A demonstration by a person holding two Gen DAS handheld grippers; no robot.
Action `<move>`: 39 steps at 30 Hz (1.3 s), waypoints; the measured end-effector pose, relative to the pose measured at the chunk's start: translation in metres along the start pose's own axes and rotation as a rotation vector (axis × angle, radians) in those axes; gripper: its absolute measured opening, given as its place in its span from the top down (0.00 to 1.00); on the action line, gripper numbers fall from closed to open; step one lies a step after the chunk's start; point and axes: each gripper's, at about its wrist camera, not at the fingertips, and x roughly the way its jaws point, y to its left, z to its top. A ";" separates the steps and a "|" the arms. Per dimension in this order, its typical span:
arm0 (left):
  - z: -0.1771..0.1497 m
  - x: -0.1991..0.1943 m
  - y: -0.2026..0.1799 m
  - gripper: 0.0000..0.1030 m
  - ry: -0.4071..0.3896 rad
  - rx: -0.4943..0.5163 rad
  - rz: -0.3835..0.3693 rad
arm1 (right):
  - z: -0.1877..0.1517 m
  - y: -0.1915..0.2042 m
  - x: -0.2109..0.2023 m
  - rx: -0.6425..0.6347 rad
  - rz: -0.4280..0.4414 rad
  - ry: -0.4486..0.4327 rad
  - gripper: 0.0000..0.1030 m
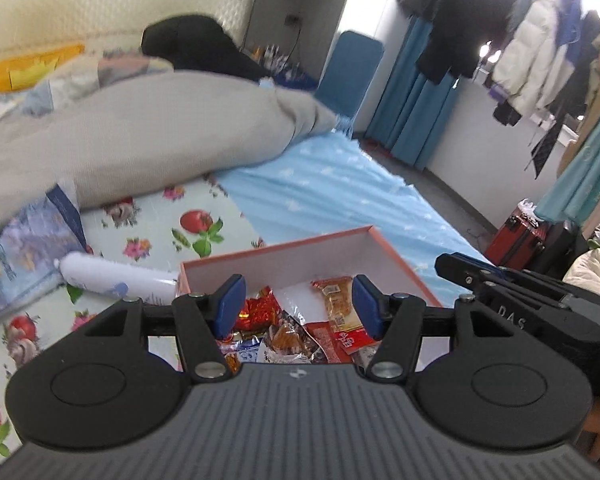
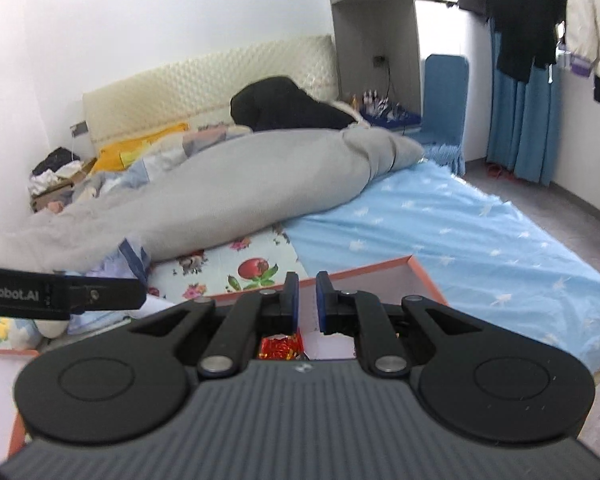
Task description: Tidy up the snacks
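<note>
Two hand-held grippers hang over an open box [image 1: 396, 264] with orange-pink edges and a white inside, which lies on a bed. Seen from the left wrist, the left hand-held gripper [image 1: 298, 306] has its blue-padded fingers [image 1: 232, 300] spread well apart with nothing between them, poised just above the snacks [image 1: 300, 332] heaped in the near part of the box: a shiny red foil packet [image 1: 258, 308], a narrow orange wrapper [image 1: 338, 300] lying lengthwise, a red packet [image 1: 348, 338] with white print and several crumpled clear and blue-white wrappers nearer the camera. The far part of the box floor shows bare white. At the right edge of that view the black body of the right hand-held gripper [image 1: 520, 300] reaches in beside the box. From the right wrist, the right hand-held gripper [image 2: 307, 300] has its fingers drawn nearly together, a thin gap left between the pads, and nothing is caught in it; below it the red foil packet [image 2: 280, 346] shows against the white box floor [image 2: 332, 346]. The left hand-held gripper crosses the left edge of this view as a black bar [image 2: 60, 294] with white lettering. Left of the box a white bottle [image 1: 112, 278] lies on its side on a flower-and-fruit printed sheet [image 1: 196, 224], next to a pale blue bag [image 1: 32, 240]. A rumpled grey duvet [image 1: 140, 136] covers the bed behind, a light blue sheet [image 1: 340, 188] spreads to the right, and coats [image 1: 532, 60] hang above a red suitcase [image 1: 516, 236] on the floor.
</note>
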 end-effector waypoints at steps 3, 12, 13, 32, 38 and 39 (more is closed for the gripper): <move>-0.005 -0.027 -0.005 0.37 -0.031 0.004 -0.012 | 0.001 0.003 -0.024 0.014 -0.004 -0.018 0.89; -0.041 -0.088 -0.017 0.37 -0.083 0.011 -0.040 | -0.024 0.009 -0.072 0.046 -0.017 -0.036 0.89; -0.046 -0.093 -0.017 0.37 -0.082 0.009 -0.041 | -0.027 0.010 -0.076 0.040 -0.023 -0.034 0.88; -0.140 -0.127 -0.008 0.37 -0.067 -0.016 0.004 | -0.085 0.016 -0.134 0.014 -0.014 -0.014 0.88; -0.145 -0.125 0.004 0.37 -0.042 -0.025 0.028 | -0.098 0.018 -0.140 0.012 -0.017 0.011 0.88; -0.146 -0.125 0.005 0.37 -0.043 -0.027 0.031 | -0.099 0.018 -0.139 0.009 -0.017 0.014 0.88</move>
